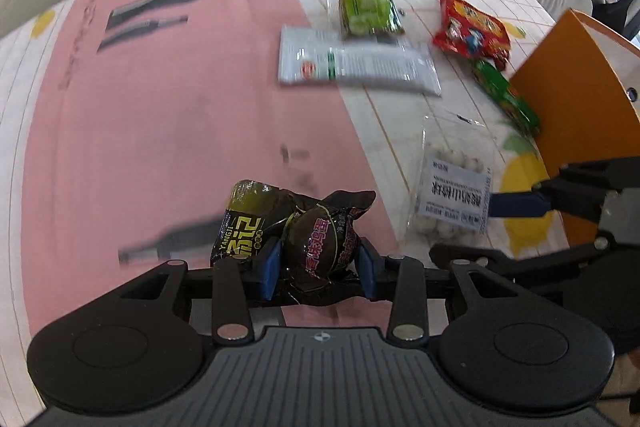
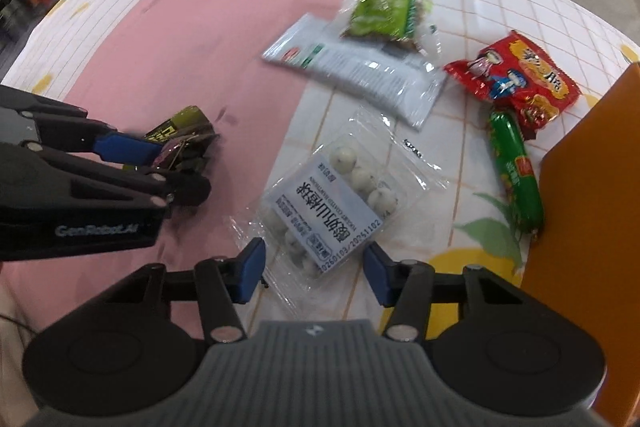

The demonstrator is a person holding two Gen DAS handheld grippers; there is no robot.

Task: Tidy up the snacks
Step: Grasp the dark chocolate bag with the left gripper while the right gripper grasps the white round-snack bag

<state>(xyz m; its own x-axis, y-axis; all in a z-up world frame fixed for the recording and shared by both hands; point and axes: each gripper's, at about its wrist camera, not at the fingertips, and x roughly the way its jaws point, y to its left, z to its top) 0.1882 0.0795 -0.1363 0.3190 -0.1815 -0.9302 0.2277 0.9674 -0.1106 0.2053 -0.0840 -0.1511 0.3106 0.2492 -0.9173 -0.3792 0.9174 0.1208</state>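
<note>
While left gripper clamps a dark egg packet, right gripper gapes astride the clear ball pack, orange box at three o'clock.

A dark, crinkled foil egg packet is sitting pinched between blue pads. A clear bag of white coated balls is lying flat — beside a white-grey pouch, green packet, red bag and green sausage.
</note>
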